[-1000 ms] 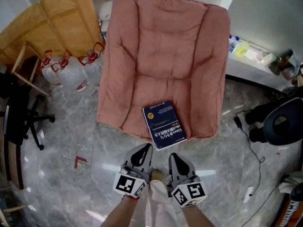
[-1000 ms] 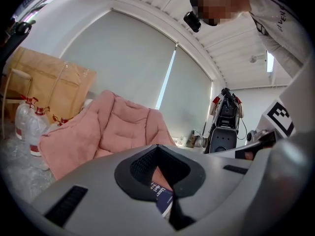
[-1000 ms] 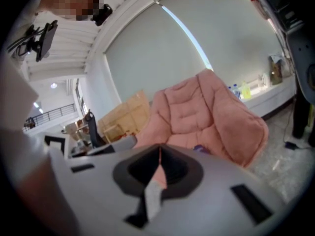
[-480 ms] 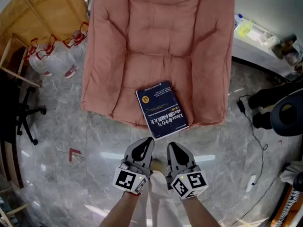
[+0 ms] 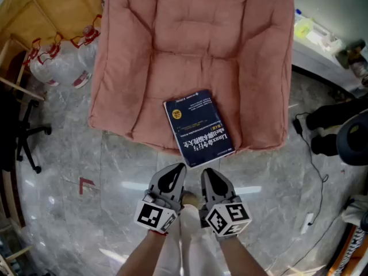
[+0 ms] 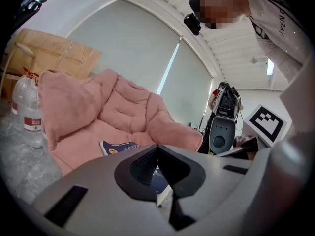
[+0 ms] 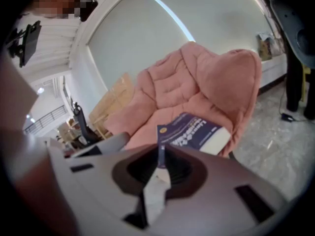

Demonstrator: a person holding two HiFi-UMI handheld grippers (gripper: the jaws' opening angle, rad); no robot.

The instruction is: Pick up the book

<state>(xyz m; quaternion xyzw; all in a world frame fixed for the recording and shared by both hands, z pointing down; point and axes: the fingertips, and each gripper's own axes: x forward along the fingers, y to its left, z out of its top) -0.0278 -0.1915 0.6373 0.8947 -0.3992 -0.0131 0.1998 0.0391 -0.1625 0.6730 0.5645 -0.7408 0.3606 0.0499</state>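
Lowered, my left gripper [image 5: 179,168] and right gripper [image 5: 206,172], both pinched together and empty, hover near the one book [image 5: 198,126].

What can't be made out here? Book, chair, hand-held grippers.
- Near half of the book: left gripper view, hidden behind the left hand-held gripper.
- Small print on the book: too small in head view, blurred in right gripper view.
- Top of the chair: head view, cut off by the upper edge.

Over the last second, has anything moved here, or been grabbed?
The left gripper and right gripper sank toward the book as the person bent closer; nothing was gripped. The book lies unmoved on the front edge of the pink chair, and both pairs of jaws stay shut, empty.
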